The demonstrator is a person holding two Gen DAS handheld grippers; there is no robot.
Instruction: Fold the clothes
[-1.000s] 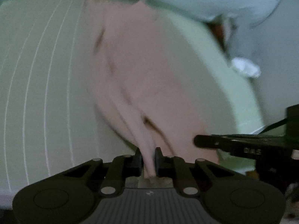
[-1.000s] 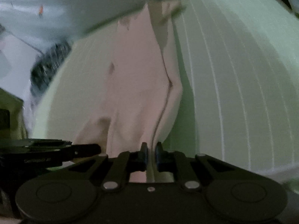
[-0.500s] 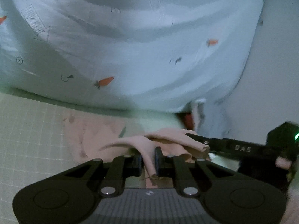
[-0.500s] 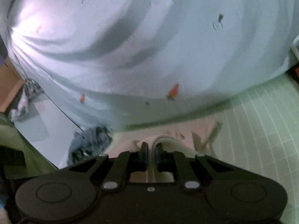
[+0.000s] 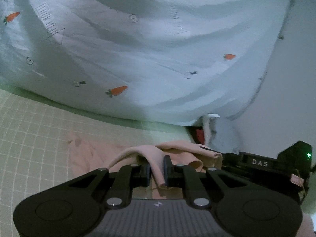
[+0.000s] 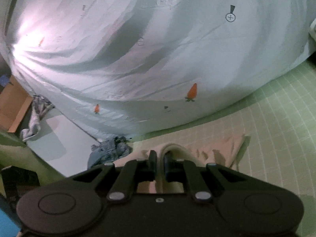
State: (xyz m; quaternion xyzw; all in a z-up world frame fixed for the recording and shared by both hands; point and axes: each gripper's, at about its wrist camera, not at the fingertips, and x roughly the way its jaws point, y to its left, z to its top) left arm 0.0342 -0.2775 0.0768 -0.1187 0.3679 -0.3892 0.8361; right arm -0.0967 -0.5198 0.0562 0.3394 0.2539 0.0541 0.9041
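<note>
Both the left tongs [image 5: 156, 169] and right tongs [image 6: 160, 163] pinch the soft pink cloth garment [image 5: 177, 150], half-doubled on the green gridded mat [image 5: 29, 138]; flattening remains.

Looks like a home room used for sorting laundry. A pale sheet printed with small carrots [image 6: 192, 92] hangs as a backdrop, lit from behind at one side. In front of it lies a green cutting mat with a white grid [image 6: 280, 122]. Loose clothing sits about: a crumpled blue denim heap [image 6: 110, 152], and a grey rag [image 6: 34, 122] on the floor beside a cardboard box [image 6: 13, 106].
</note>
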